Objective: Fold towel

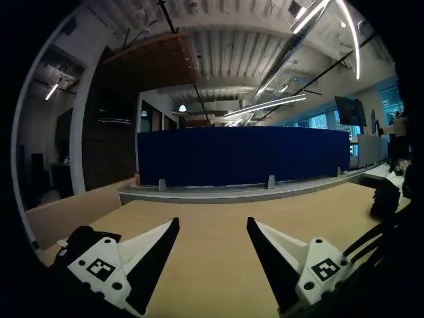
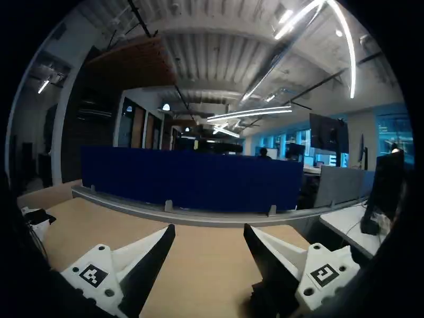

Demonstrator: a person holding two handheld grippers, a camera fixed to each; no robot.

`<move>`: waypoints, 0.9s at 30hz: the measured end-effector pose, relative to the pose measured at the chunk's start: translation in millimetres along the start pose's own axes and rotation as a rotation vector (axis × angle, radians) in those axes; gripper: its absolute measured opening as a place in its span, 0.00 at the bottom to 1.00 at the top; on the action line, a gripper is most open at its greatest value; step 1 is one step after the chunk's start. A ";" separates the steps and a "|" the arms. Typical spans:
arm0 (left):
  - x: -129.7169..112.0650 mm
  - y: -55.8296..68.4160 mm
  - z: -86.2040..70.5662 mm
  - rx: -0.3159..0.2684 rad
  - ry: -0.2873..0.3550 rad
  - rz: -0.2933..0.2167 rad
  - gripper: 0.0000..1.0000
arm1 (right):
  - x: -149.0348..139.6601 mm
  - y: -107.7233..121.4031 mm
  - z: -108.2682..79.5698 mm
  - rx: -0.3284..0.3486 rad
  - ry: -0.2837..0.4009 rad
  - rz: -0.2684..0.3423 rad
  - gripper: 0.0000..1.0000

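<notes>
Pale wood tabletop lies between the spread fingers of the left gripper, whose jaws stand wide apart and empty. The right gripper is the same, jaws parted over bare wood. Both point across the desk towards a dark blue divider panel standing upright along the far edge, with a black monitor on the neighbouring desk off to the right in the right gripper view. Where the towel lies relative to either pair of jaws I cannot tell from these angles.
</notes>
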State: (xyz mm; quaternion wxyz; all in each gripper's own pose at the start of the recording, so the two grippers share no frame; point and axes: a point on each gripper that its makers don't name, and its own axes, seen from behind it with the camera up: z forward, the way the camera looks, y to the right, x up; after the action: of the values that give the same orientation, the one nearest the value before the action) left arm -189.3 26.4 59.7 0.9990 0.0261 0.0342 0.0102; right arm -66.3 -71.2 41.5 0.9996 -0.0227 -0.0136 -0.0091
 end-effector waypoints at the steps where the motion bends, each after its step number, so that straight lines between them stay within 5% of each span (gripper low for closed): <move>1: -4.3 -1.1 0.3 0.000 0.000 -0.003 0.94 | -2.1 -2.0 0.7 0.002 -0.002 0.000 1.00; 17: -43.6 -13.6 6.3 0.017 0.008 -0.022 0.94 | -10.2 -13.5 14.2 0.017 0.005 -0.010 1.00; 27: -47.1 -13.5 2.4 0.019 0.013 -0.021 0.94 | -17.1 -16.6 11.2 0.023 -0.007 -0.016 1.00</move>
State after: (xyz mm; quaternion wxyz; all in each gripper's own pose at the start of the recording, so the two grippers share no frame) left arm -235.9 11.8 64.5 0.9985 0.0352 0.0409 -0.0003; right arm -84.0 -87.0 52.9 0.9996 -0.0114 -0.0176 -0.0170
